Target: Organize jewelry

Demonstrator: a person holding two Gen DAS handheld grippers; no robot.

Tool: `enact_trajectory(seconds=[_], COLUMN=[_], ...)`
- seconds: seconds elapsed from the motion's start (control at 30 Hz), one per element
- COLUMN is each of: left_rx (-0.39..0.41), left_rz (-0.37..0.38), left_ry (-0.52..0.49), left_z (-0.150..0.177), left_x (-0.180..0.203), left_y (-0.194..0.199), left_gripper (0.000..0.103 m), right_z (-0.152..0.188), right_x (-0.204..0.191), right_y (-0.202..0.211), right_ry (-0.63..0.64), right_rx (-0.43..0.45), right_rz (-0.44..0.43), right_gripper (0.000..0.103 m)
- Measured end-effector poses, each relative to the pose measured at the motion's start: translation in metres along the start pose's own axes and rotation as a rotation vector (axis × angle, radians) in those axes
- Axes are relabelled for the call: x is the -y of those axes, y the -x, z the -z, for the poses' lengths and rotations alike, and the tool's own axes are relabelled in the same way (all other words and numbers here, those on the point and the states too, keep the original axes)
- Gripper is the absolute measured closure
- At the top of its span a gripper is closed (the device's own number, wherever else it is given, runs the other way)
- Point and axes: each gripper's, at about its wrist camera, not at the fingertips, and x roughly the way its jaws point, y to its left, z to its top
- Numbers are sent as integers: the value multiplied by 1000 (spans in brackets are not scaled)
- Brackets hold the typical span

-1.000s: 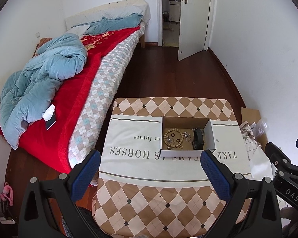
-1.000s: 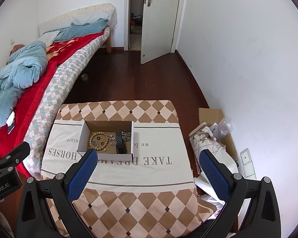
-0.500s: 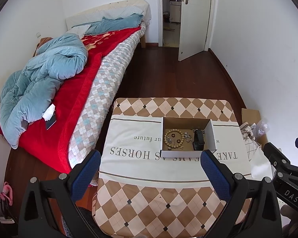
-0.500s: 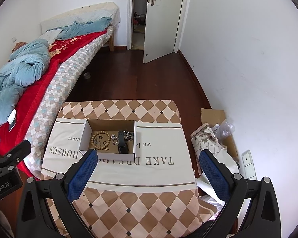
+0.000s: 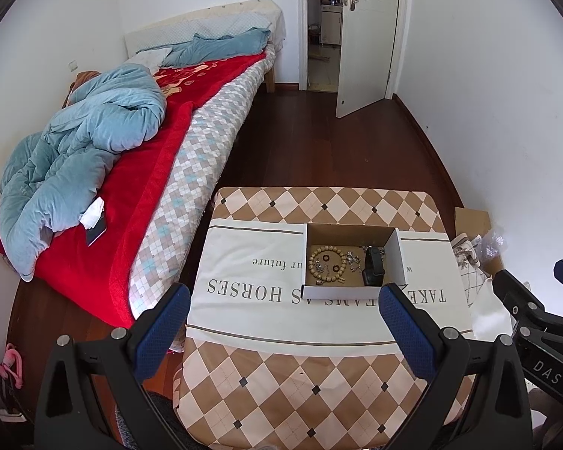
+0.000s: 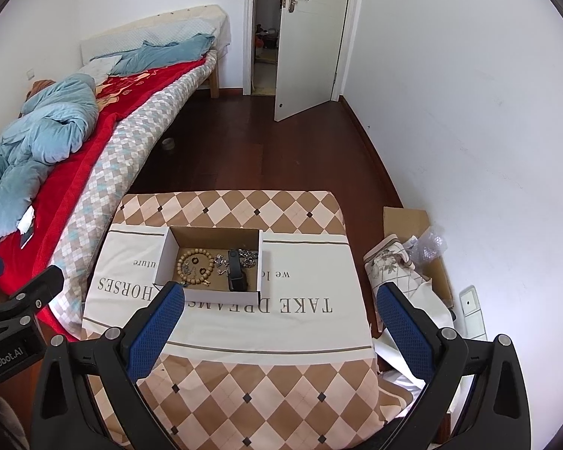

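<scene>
An open cardboard box [image 5: 397, 258] [image 6: 164, 260] sits in the middle of a table with a checked cloth [image 5: 319, 375] [image 6: 262, 375]. Inside it lie a wooden bead bracelet [image 5: 325, 260] [image 6: 196, 267], silver chain pieces [image 5: 353, 260] [image 6: 248, 258] and a black band [image 5: 373, 272] [image 6: 237, 275]. My left gripper [image 5: 283, 298] is open and empty, held above the table's near side, short of the box. My right gripper [image 6: 279, 296] is open and empty, also high above the near side, to the right of the box.
A bed [image 5: 150, 172] with a red blanket and a blue quilt [image 5: 82, 157] runs along the left. Cardboard, a bag and plastic wrap [image 6: 413, 258] lie on the floor right of the table. An open door [image 5: 368, 37] is at the back.
Both views have shifted slightly; the right wrist view has drifted so the box sits a little more to the right. Both grippers stay open, and the box contents are unchanged.
</scene>
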Motion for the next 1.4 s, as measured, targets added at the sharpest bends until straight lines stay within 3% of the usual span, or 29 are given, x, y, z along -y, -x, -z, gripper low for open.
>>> enact_trajectory(seconds=[1.4], left_rx=[45], left_rz=[-25], left_ry=[-9], left_z=[-2], left_x=[5], left_y=[15], left_gripper=[1], right_z=[-5], right_x=[-2], right_y=[7], right_ry=[2], right_rx=[13], right_rz=[-10], right_gripper=[0])
